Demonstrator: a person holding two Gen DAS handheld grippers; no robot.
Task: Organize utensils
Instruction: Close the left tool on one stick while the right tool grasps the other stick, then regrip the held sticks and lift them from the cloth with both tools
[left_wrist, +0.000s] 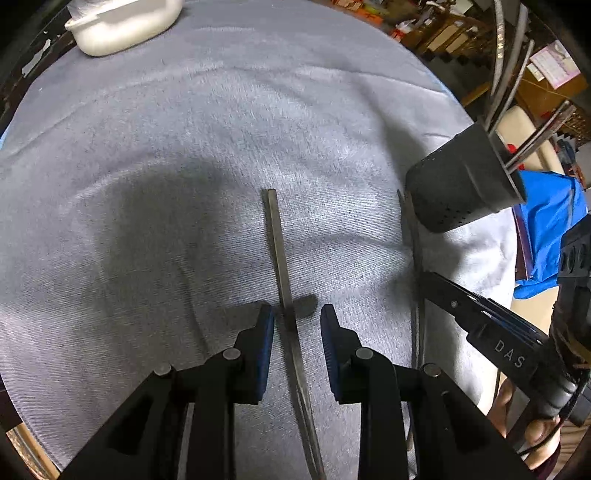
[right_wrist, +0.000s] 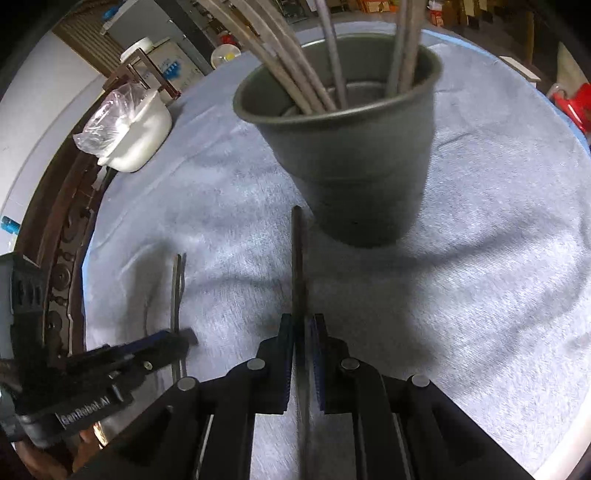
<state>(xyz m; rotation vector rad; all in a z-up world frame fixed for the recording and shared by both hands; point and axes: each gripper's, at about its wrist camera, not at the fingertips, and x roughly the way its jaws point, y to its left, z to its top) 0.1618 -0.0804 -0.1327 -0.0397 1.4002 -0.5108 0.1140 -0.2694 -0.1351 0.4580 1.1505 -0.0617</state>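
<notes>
A flat metal utensil handle (left_wrist: 280, 258) lies on the grey-blue cloth, running between my left gripper's (left_wrist: 297, 325) open blue pads without touching them. My right gripper (right_wrist: 303, 332) is shut on a second metal utensil (right_wrist: 297, 266), whose end points at the base of a dark grey utensil holder (right_wrist: 351, 155). The holder stands upright with several metal handles (right_wrist: 295, 74) in it. In the left wrist view the holder (left_wrist: 461, 184) is at the right, with the right gripper (left_wrist: 480, 317) below it. In the right wrist view the left gripper (right_wrist: 110, 362) is at the lower left over its utensil (right_wrist: 176, 280).
A white dish (right_wrist: 136, 136) holding a clear plastic bag stands at the far left of the cloth-covered table (left_wrist: 147, 147); it also shows in the left wrist view (left_wrist: 122, 26). Blue fabric (left_wrist: 546, 229) and clutter lie beyond the table's right edge.
</notes>
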